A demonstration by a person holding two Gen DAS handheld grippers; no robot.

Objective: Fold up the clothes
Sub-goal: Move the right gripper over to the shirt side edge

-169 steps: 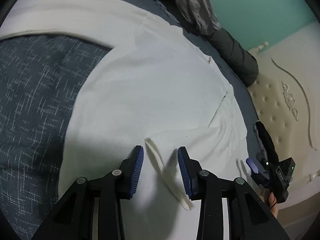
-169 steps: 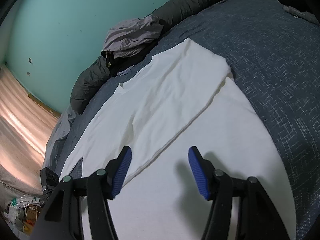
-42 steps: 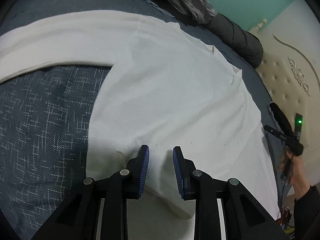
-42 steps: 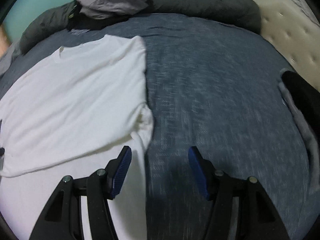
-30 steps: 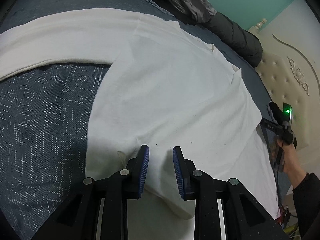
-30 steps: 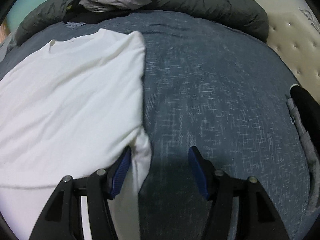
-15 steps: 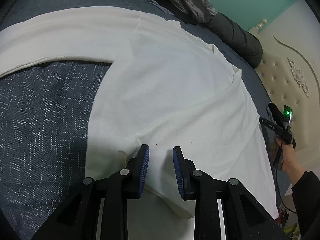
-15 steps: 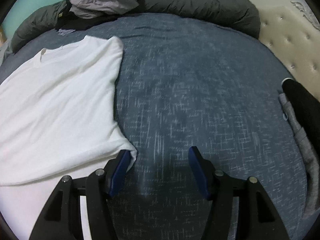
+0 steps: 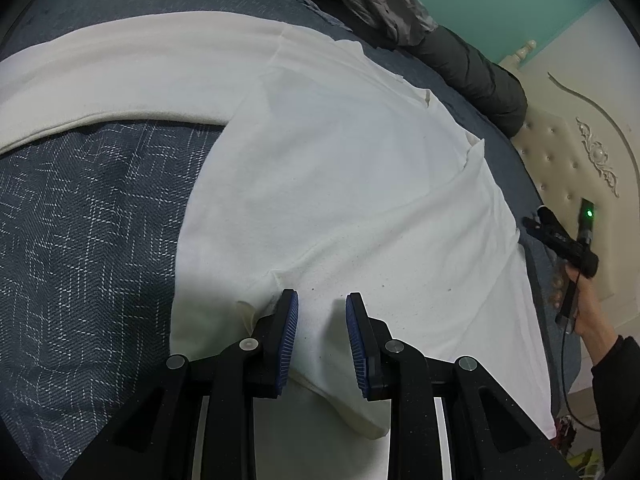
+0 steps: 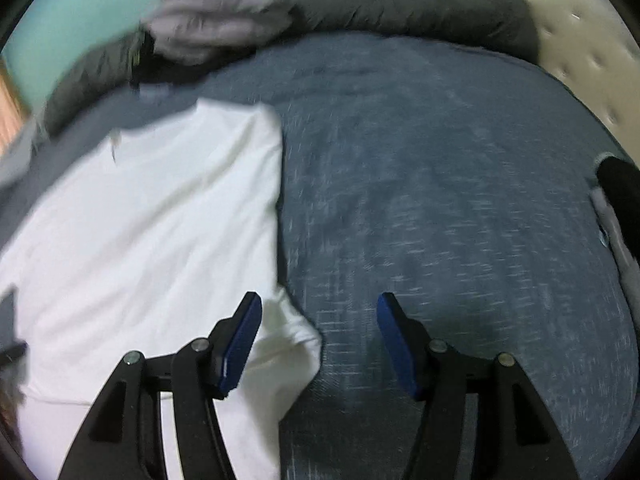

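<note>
A white long-sleeved shirt [image 9: 340,160] lies flat on a dark blue bedspread [image 9: 80,240], with one sleeve stretched out to the upper left. My left gripper [image 9: 322,300] is down on the shirt's near part. Its jaws are narrow, a bunched fold fills the gap between the pads, and creases run out from the left fingertip. In the blurred right wrist view my right gripper [image 10: 320,298] stands open just above the shirt's [image 10: 160,220] right edge. A folded corner of the cloth lies between its fingers, and the right finger is over bare bedspread [image 10: 440,200].
A grey heap of clothes [image 10: 216,20] and a dark bolster [image 10: 420,4] lie along the far side of the bed. A cream tufted headboard [image 9: 568,160] stands at the right. A black and grey garment [image 10: 620,208] lies at the right edge. A person's hand [image 9: 588,312] shows on the right.
The right gripper has swung back left toward the shirt, so the folded corner now lies between its fingers instead of at the left finger. The left gripper has stayed put.
</note>
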